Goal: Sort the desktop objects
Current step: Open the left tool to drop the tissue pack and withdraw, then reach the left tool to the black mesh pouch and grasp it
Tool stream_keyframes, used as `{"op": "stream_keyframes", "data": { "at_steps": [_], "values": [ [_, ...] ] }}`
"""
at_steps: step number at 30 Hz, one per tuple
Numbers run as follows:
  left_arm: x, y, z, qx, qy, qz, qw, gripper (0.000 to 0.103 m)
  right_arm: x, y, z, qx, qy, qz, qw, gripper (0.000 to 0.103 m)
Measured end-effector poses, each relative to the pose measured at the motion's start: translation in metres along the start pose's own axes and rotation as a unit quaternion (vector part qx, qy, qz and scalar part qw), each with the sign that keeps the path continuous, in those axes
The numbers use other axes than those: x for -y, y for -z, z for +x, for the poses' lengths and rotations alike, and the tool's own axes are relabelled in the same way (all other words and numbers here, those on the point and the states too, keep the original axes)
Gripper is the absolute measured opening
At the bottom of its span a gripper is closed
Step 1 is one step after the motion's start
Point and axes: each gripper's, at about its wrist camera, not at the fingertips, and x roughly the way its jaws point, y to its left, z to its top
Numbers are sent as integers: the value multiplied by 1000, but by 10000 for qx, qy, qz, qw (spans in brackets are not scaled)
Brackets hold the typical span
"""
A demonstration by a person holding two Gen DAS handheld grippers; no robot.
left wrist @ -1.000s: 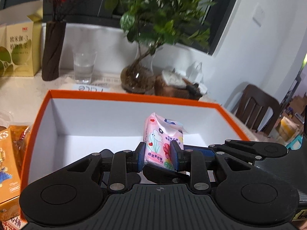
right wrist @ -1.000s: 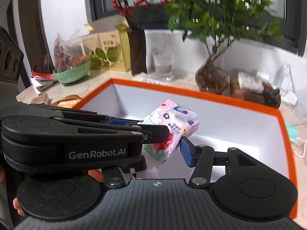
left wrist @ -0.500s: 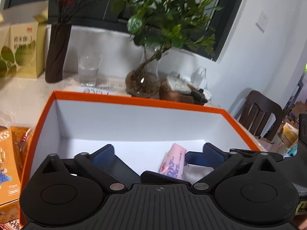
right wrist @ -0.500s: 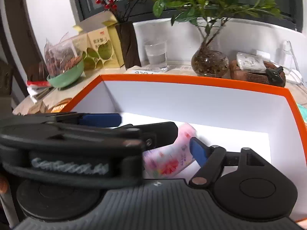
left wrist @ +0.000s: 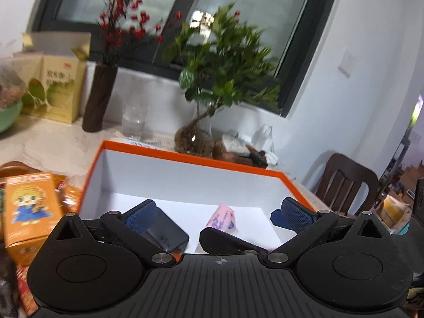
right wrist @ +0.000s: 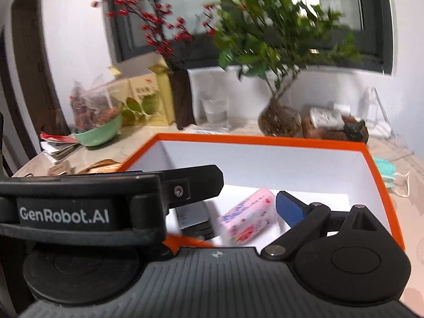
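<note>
Tissue pack (left wrist: 224, 217) lies loose on box (left wrist: 185, 156) floor, ahead of left tool (left wrist: 222, 216), between its wide-spread fingers. Right tool (right wrist: 249, 204) also wide, empty. Drop-off step looks done. Next: fetch orange carton (left wrist: 27, 209), left of left tool, on desk.

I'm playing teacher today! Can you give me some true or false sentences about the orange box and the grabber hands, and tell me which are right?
1. The pink tissue pack lies inside the orange box. True.
2. The left gripper squeezes the pack. False: it is open, holding nothing.
3. A dark flat gadget lies beside the pack. True.
4. The drinking glass stands inside the box. False: it stands on the table behind it.
</note>
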Motion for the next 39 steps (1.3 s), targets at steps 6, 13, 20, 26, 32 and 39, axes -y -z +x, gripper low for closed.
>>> {"op": "stream_keyframes", "data": {
  "at_steps": [6,13,20,26,32,39],
  "values": [
    [10,24,-72,263,-124,235,9993,103,-40,21,-42,308,-177,-119,9993,99],
    [4,77,-154,625,-700,420,9947,103,-102,65,-79,502,-524,-599,9956,99],
    [-47,121,-207,674,-1038,196,9921,103,-160,106,-74,361,-1071,-1016,9884,99],
    [-114,133,-227,469,-1128,-81,9925,100,-188,116,-44,138,-1472,-1441,9785,99],
    [-161,123,-205,18,-1060,-322,9938,83,-188,109,1,-175,-1582,-1507,9757,93],
    [-180,112,-191,36,-1279,-308,9913,79,-184,104,25,-402,-1693,-1305,9761,89]
  ]
}}
